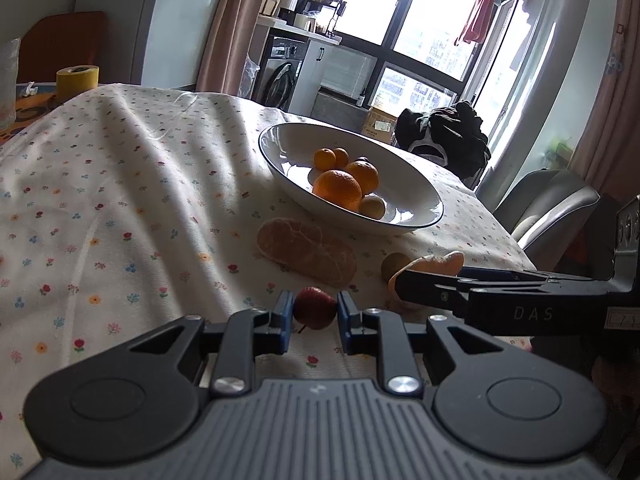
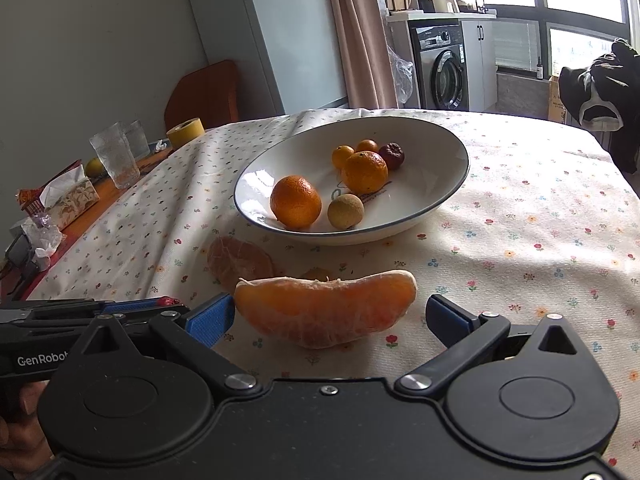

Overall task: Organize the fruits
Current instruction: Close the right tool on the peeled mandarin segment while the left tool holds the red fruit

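Gripping a red fruit (image 1: 315, 307), left tongs (image 1: 315, 322); orange segment (image 2: 324, 307) between wide right tongs (image 2: 330, 320).

Left gripper (image 1: 315, 314) fingers (image 1: 285, 312) around small red fruit (image 1: 315, 307); bowl (image 1: 416, 188) beyond

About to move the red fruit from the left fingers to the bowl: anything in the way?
The peeled orange piece lies on the cloth between the red fruit and the bowl; lift over it.
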The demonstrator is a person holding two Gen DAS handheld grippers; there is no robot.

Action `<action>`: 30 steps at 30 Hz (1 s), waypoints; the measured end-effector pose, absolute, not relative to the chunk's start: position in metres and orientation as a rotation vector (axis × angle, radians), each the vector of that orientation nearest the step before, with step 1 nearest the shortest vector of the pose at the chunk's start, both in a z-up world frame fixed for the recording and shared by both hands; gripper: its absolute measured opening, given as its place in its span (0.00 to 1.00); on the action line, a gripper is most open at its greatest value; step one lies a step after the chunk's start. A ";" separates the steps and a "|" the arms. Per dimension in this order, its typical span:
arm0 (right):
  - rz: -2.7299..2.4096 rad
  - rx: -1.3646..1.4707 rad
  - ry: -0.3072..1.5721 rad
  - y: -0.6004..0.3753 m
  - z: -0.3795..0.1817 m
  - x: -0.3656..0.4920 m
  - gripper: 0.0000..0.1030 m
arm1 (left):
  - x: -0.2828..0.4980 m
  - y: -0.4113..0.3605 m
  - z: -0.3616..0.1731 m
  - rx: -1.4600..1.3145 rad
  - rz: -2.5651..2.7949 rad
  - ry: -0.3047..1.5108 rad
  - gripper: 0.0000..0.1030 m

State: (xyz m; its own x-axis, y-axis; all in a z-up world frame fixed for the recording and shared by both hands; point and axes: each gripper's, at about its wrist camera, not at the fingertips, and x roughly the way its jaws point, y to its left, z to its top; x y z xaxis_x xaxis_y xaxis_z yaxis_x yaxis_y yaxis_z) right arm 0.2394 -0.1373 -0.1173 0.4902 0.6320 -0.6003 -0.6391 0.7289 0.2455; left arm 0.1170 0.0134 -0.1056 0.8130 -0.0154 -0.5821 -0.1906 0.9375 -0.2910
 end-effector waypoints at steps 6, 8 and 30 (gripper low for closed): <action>0.782 -0.030 0.712 -0.130 -0.115 0.240 1.00 | 0.117 0.017 -0.110 -0.360 0.100 0.624 0.21; 0.781 -0.041 0.713 -0.127 -0.115 0.241 1.00 | 0.117 0.017 -0.110 -0.360 0.099 0.625 0.21; 0.751 -0.119 0.684 -0.111 -0.119 0.244 0.89 | 0.114 0.023 -0.113 -0.374 0.107 0.625 0.21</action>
State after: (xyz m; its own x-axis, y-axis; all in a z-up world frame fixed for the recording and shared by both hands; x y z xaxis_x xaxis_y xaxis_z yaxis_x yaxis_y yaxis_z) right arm 0.2437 -0.1110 -0.1192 0.5272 0.5897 -0.6118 -0.6642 0.7350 0.1361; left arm 0.1140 0.0234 -0.1135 0.8081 -0.0141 -0.5889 -0.2093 0.9276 -0.3094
